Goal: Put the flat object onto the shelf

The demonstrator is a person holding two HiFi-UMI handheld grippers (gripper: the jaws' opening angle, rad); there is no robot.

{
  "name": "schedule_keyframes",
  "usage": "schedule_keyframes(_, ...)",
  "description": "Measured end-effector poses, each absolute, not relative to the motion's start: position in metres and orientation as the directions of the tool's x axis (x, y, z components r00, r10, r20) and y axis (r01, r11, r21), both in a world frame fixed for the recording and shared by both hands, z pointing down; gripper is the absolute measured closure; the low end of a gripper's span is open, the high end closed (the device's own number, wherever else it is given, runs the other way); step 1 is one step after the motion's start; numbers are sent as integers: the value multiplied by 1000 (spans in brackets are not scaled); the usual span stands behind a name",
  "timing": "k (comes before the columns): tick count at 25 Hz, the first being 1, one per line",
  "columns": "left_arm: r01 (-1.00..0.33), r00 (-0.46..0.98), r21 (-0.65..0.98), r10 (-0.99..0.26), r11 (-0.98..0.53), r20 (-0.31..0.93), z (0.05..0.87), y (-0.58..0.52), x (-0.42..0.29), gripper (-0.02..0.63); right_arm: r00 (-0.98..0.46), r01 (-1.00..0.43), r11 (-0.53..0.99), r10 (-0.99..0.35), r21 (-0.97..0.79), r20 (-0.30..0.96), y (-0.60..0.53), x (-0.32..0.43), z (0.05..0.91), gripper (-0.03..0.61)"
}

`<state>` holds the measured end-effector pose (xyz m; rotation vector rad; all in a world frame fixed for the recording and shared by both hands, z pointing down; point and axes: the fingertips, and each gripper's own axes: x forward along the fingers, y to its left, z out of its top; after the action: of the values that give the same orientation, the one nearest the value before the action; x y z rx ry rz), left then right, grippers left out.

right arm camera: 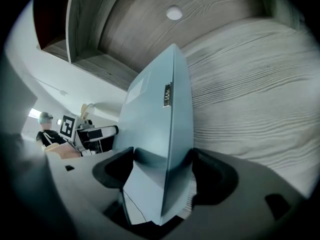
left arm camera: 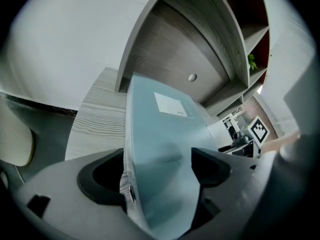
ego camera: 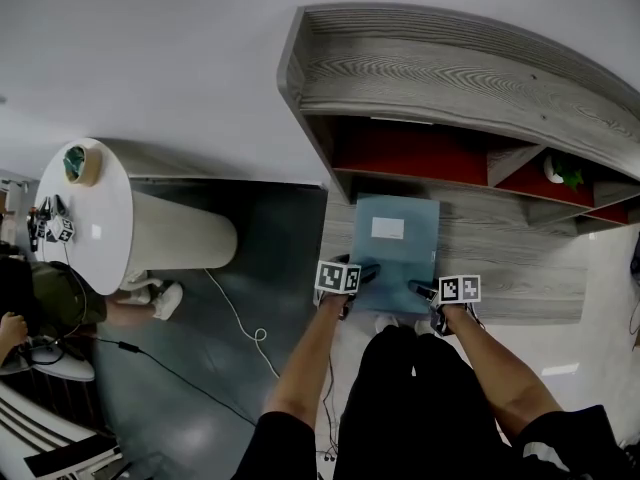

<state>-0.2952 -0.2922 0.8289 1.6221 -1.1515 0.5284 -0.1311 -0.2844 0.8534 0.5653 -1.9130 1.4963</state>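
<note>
Near edge of blue-grey folder [ego camera: 396, 258] gripped by left tongs [left arm camera: 157, 169] and right tongs [right arm camera: 162, 171], both clenched on it, side by side. Folder held over lower board of grey wooden shelf [ego camera: 500, 258], white label [ego camera: 387, 228] uppermost. Contact with board not determinable. Red-backed compartments [ego camera: 410, 153] seen beyond.

round white table [ego camera: 92, 218], perhaps a tape roll [ego camera: 76, 164] on it, white cable [ego camera: 237, 313]

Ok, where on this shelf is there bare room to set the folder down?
Bare grey ledge right of the folder; the red compartment behind it looks empty. The far-right compartment holds a green thing.
</note>
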Motion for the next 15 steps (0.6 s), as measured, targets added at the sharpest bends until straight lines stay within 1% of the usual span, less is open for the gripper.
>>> schedule_keyframes(5, -860, 426, 510, -512, 28, 746, 811, -290, -301, 222, -713, -662, 296, 36, -689, 701, -290, -126, 843, 225)
schedule_keyframes(8, -887, 369, 462, -588, 8, 720, 793, -282, -305, 222, -726, -652, 306, 13, -694, 688, -291, -114, 826, 225)
schedule_keyframes(11, -901, 327, 435, -660, 0, 676, 770, -269, -302, 222, -731, -637, 359, 0, -682, 683, -294, -101, 809, 227)
schedule_keyframes(15, -900, 290, 435, -710, 25, 642, 747, -247, -291, 222, -751, -593, 440, 0, -674, 661, -296, -89, 787, 227)
